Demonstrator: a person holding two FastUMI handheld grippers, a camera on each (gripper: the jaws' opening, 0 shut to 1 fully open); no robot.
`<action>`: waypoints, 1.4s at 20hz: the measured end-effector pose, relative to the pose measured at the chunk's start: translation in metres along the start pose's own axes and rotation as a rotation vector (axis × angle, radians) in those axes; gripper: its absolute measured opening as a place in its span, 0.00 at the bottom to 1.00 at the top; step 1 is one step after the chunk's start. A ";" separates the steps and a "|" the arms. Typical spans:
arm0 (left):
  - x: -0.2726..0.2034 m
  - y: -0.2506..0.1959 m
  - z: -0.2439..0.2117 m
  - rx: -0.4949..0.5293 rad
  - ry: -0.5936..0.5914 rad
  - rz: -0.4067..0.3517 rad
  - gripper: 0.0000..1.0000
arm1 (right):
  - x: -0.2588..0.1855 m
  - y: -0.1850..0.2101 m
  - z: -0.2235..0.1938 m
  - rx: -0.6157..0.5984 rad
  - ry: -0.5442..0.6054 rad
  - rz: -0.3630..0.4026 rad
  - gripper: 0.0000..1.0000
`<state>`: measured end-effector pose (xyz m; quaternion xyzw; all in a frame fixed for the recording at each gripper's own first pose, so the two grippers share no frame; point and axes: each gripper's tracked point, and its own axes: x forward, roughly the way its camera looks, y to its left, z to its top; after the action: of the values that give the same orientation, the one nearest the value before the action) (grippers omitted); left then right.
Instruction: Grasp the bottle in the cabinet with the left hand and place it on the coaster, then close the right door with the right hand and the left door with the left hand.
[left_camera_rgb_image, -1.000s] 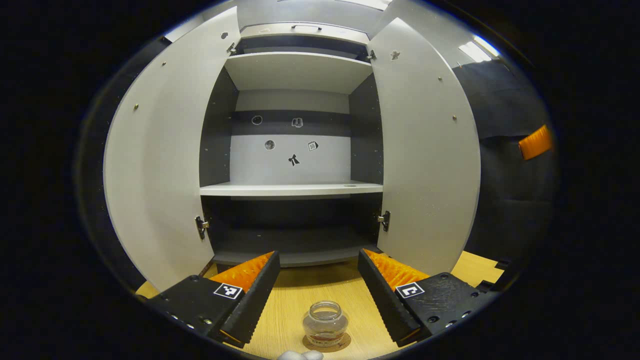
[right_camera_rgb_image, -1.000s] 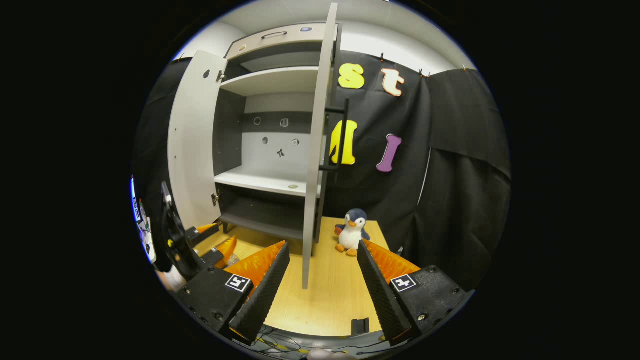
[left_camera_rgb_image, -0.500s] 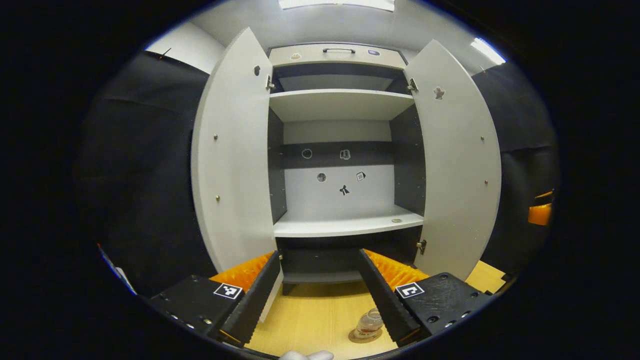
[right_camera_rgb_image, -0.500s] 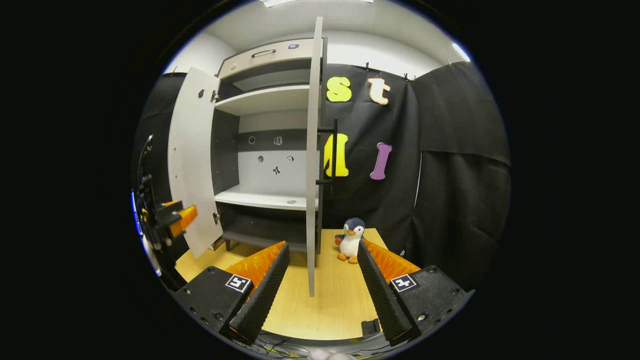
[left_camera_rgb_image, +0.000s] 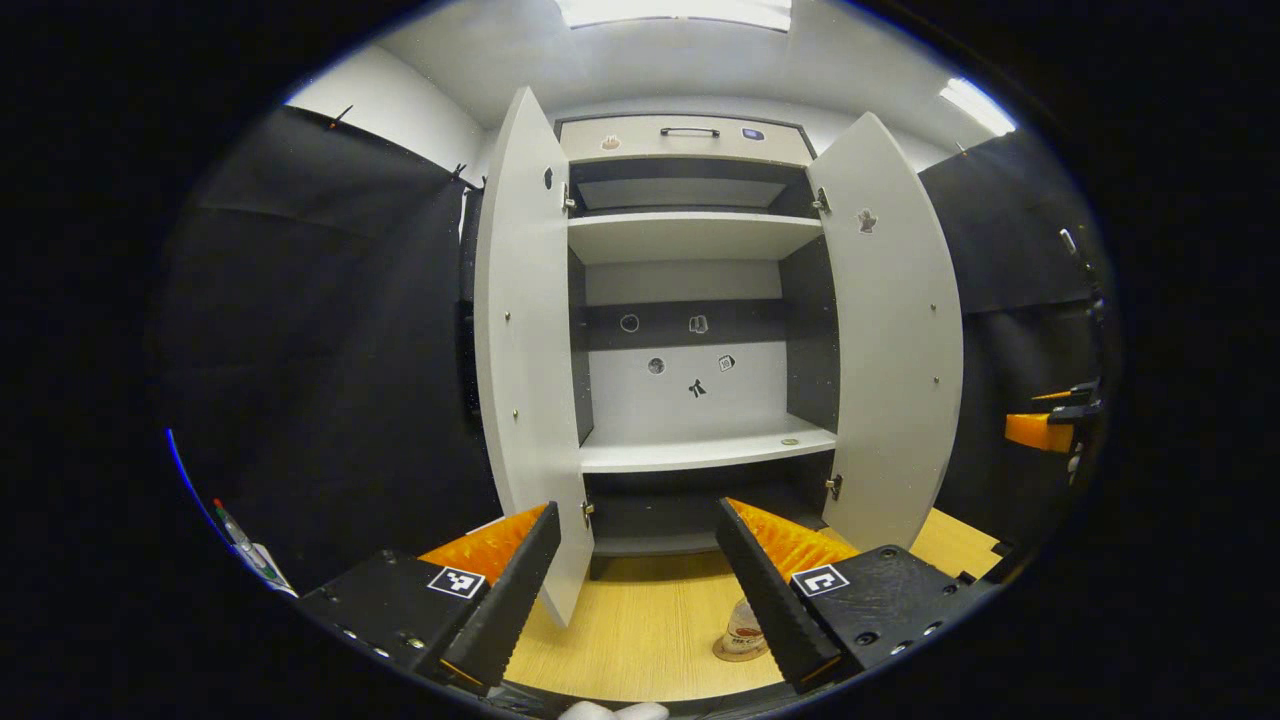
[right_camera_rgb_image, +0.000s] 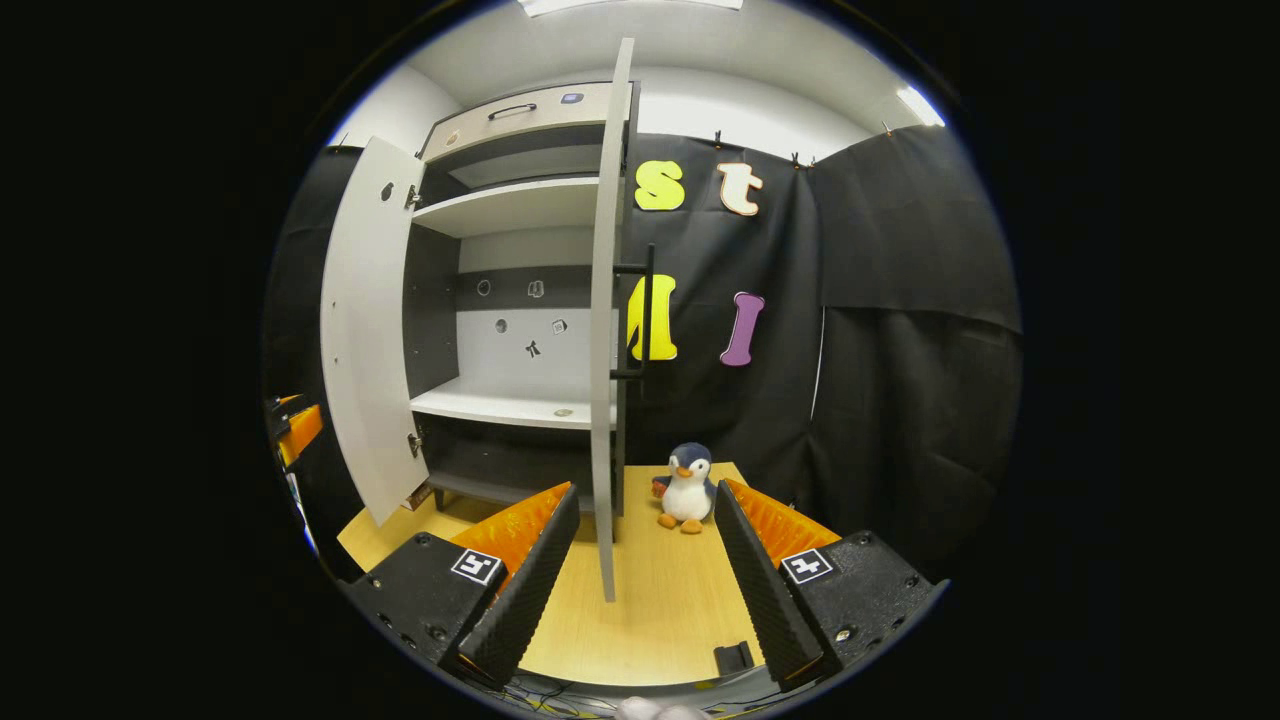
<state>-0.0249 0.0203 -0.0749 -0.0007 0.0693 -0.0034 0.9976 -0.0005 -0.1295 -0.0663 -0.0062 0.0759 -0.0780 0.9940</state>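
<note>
Both my grippers wide open, holding nothing: left (left_camera_rgb_image: 632, 590), right (right_camera_rgb_image: 640, 570). Bottle (left_camera_rgb_image: 742, 630) sits on coaster (left_camera_rgb_image: 738, 652) before cabinet (left_camera_rgb_image: 695, 300). Both doors open, right door (right_camera_rgb_image: 603, 330) edge-on between my right fingers.

Left gripper (left_camera_rgb_image: 635, 590): black blocky finger bases, screws, square black-white marker tag on each, ribbed inner faces. Right gripper (right_camera_rgb_image: 640, 575): same build, same tags and screws.

wooden table (right_camera_rgb_image: 660, 590), cabinet (right_camera_rgb_image: 520, 300), penguin (right_camera_rgb_image: 687, 488), probably coaster (left_camera_rgb_image: 738, 652)
</note>
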 end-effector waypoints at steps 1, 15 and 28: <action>-0.001 -0.002 0.001 -0.010 0.001 -0.005 0.95 | 0.005 -0.009 0.009 0.002 -0.014 -0.017 0.84; 0.010 -0.028 0.014 -0.039 0.018 0.017 0.95 | 0.111 -0.045 0.105 -0.001 -0.107 0.070 0.83; 0.005 -0.024 0.023 -0.029 0.004 0.070 0.95 | 0.105 0.013 0.103 0.029 -0.046 0.210 0.73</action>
<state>-0.0166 -0.0036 -0.0527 -0.0128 0.0715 0.0323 0.9968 0.1196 -0.1332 0.0191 0.0145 0.0524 0.0255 0.9982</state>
